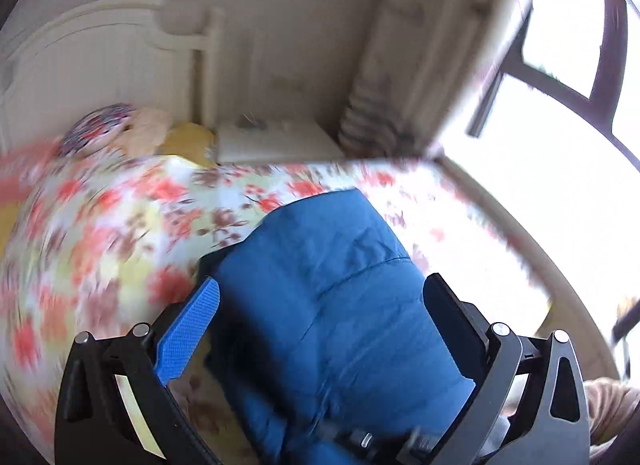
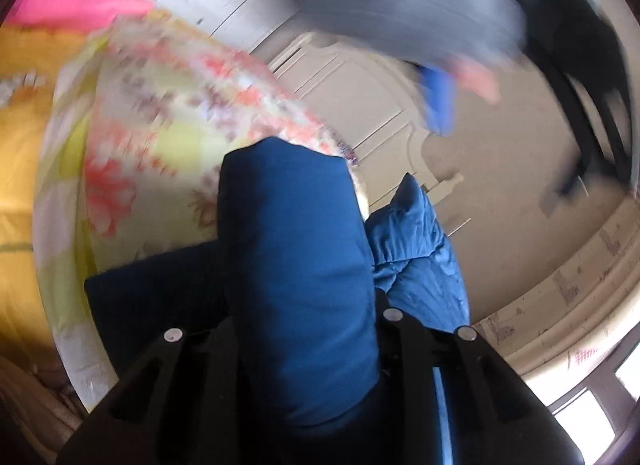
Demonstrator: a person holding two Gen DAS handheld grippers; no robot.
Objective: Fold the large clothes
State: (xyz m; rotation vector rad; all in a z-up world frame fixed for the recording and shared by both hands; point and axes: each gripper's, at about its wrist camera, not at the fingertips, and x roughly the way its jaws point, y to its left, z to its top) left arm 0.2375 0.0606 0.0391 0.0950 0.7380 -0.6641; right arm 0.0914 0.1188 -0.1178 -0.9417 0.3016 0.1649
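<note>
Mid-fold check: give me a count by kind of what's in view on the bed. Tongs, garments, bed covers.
Tongs: 2 (left tongs, right tongs)
Blue garment: 1
Floral sheet: 1
Total: 4

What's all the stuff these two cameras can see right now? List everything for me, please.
Blue garment: one, deep blue, bunched between both tools.
Floral bedspread: one, white with red flowers, under the garment.
Headboard: one, cream, behind the bed.
Nightstand: one, white, beside the bed.
Pillows: several, patterned, peach and yellow, by the headboard.
Window: one, dark-framed, bright, at right.
Left gripper: one, black, blue pad, jaws wide apart.
Right gripper: one, black, jaws clamped on garment.
</note>
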